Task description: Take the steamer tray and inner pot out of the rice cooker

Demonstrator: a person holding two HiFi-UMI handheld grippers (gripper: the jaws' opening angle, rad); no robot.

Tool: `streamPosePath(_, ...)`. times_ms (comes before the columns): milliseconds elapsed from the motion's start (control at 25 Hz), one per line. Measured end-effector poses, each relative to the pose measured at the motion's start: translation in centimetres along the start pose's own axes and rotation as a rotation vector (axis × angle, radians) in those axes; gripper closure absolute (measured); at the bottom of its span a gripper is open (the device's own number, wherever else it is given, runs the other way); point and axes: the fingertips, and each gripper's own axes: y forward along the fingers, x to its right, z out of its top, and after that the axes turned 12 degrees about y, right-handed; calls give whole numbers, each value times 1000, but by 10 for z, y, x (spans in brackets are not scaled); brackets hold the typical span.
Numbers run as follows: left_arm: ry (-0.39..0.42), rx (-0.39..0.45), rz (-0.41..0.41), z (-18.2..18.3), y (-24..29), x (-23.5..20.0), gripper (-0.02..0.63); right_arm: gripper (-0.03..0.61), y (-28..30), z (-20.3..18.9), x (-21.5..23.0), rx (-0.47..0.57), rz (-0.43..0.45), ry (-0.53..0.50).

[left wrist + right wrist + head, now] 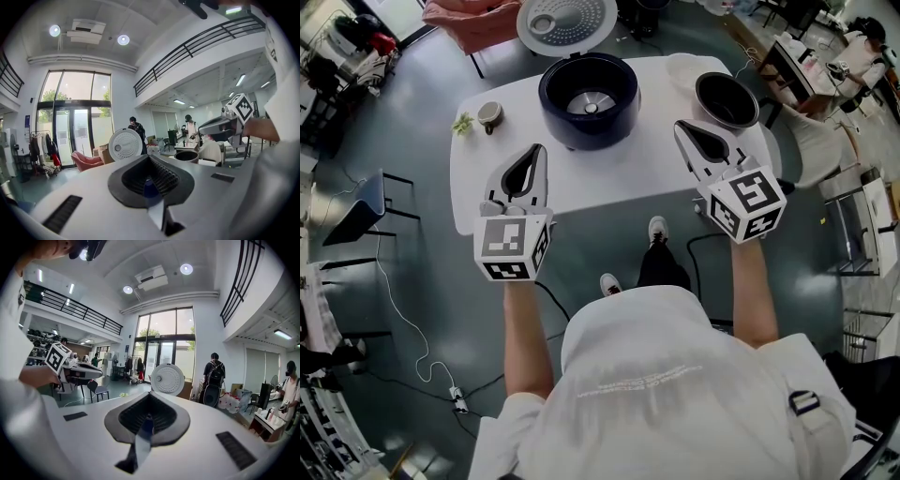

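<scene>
Plainly, left gripper (539,152) and right gripper (681,127), jaws together, shirt print (639,382) unreadable

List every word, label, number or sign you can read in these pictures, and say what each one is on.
No text can be read anywhere.
Faint print on the person's white shirt: too blurred to read.
Left gripper and right gripper: square black-and-white marker patterns only, no letters.

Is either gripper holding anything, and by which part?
Nothing is held: the left gripper and the right gripper both have their jaws shut and empty.
</scene>
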Motion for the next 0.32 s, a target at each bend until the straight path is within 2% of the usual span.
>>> streamPosePath(320,2,1,-9,1,5,2,598,552,5,-8,3,-18,-3,-8)
